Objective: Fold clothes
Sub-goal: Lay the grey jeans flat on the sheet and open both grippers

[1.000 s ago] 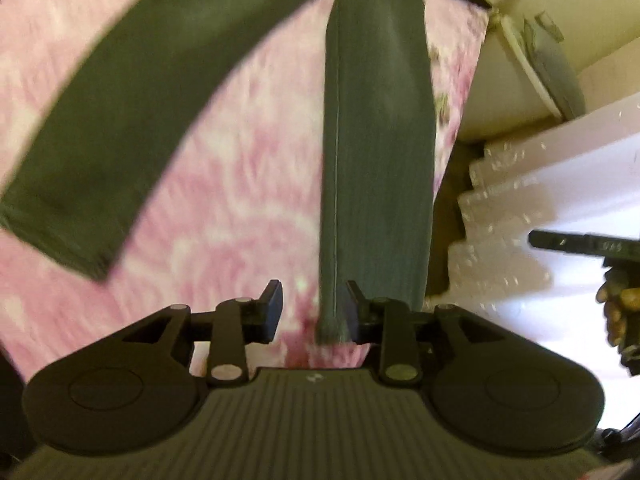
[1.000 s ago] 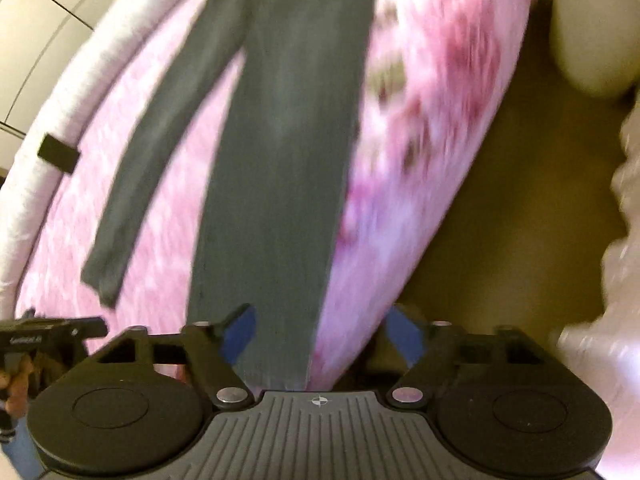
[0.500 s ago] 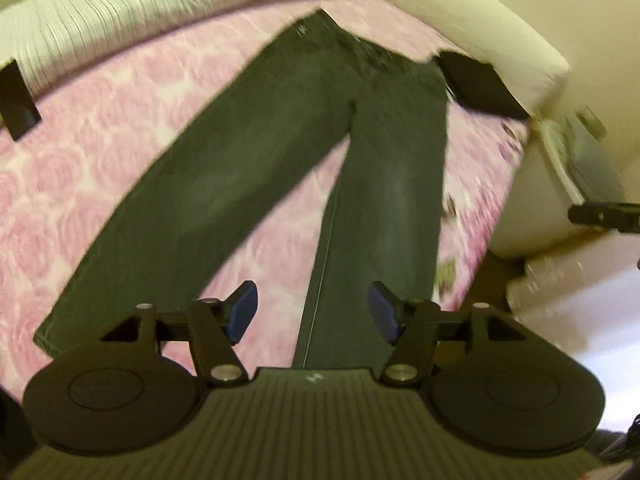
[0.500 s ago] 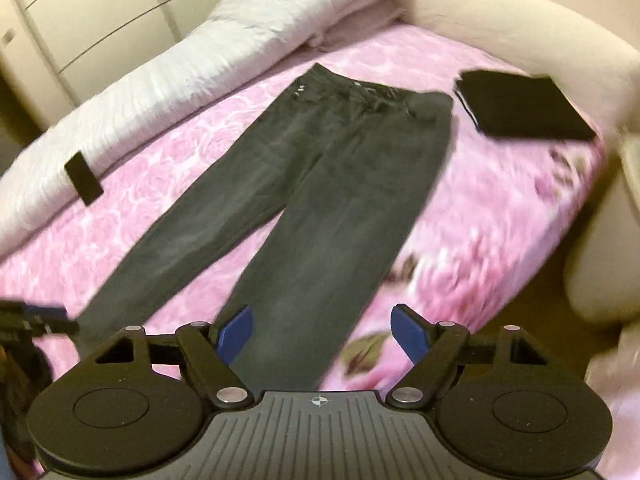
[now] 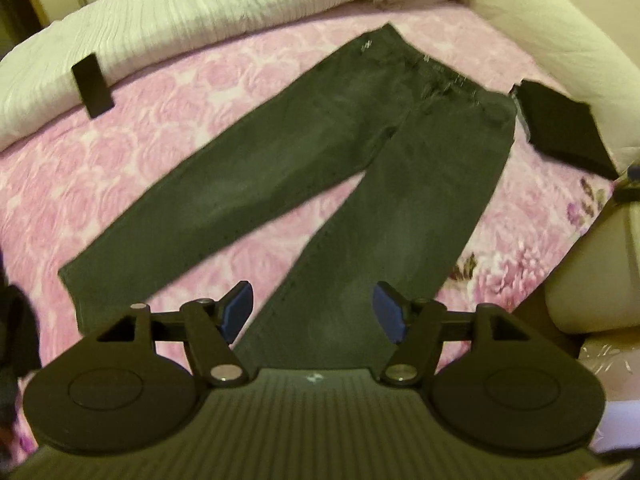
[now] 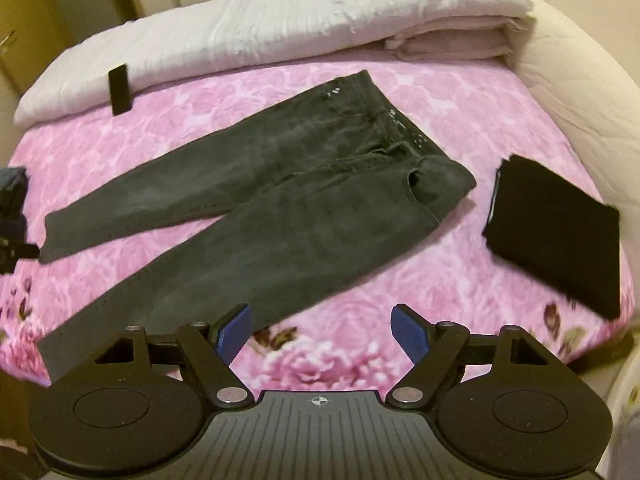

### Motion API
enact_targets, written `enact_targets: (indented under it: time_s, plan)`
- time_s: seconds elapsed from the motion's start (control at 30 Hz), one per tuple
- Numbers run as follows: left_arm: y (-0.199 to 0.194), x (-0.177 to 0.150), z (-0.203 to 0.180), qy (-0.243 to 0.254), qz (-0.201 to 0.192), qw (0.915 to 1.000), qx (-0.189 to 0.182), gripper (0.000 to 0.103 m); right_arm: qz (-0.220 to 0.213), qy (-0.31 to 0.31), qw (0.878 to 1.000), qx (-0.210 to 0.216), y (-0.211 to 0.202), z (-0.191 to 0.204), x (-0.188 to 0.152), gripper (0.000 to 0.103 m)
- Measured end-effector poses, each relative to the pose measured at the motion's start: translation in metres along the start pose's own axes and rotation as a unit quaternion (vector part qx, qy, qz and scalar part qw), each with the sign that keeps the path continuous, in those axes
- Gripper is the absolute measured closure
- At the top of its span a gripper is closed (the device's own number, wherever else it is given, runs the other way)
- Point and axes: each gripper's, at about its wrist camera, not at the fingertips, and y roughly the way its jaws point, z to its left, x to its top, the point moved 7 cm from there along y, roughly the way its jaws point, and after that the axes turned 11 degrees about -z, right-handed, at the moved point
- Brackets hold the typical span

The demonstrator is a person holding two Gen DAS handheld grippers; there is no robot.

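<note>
Both tools (image 5: 313, 312) (image 6: 319, 330) above jeans (image 6: 280, 200); left opening, empty.

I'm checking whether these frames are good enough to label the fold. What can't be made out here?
- Jeans, left wrist view: the near leg's hem is hidden behind the left claw.
- Jeans, right wrist view: the near hem is partly hidden behind the right claw.
- Folded black garment: its type can't be told.
- Small black object against the white duvet: too small to identify.

No text, label or brand seems readable anywhere in either view.
</note>
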Motion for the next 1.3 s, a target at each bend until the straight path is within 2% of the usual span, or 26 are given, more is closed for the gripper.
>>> enact_targets:
  time_s: [0.17, 0.33, 0.43, 0.53, 0.67, 0.83, 0.97, 1.1, 1.3]
  plan:
    - [0.003, -0.034, -0.021, -0.033, 0.027, 0.9991, 0.000, 0.041, 0.006, -0.018, 1.000, 0.017, 0.004, -0.008, 0.010, 0.024]
    - [0.011, -0.041, -0.027, -0.072, 0.013, 0.9973, -0.005, 0.041, 0.020, -0.050, 0.998, 0.023, 0.012, -0.003, 0.026, 0.024]
    - [0.010, -0.035, -0.018, -0.103, 0.004, 0.9946, 0.014, 0.041, 0.023, -0.079, 0.996, 0.033, 0.018, 0.002, 0.038, 0.024]
    - [0.002, -0.026, -0.011, -0.113, -0.010, 0.9928, 0.039, 0.041, 0.019, -0.103, 0.993, 0.052, 0.024, 0.005, 0.049, 0.024]
    - [-0.010, -0.015, -0.009, -0.148, -0.030, 0.9849, 0.085, 0.041, 0.019, -0.132, 0.988, 0.082, 0.037, -0.001, 0.061, 0.024]
    - [-0.020, -0.008, -0.043, -0.202, -0.045, 0.9694, 0.132, 0.041, 0.019, -0.189, 0.975, 0.117, 0.045, -0.027, 0.068, 0.024]
    - [-0.023, -0.010, -0.091, -0.233, -0.044, 0.9607, 0.143, 0.040, 0.022, -0.215, 0.967, 0.137, 0.045, -0.058, 0.067, 0.024]
    - [-0.023, -0.014, -0.135, -0.243, -0.034, 0.9587, 0.145, 0.040, 0.033, -0.223, 0.963, 0.149, 0.046, -0.082, 0.060, 0.024]
    - [-0.021, -0.009, -0.167, -0.228, -0.028, 0.9610, 0.154, 0.040, 0.030, -0.219, 0.962, 0.163, 0.044, -0.098, 0.063, 0.024]
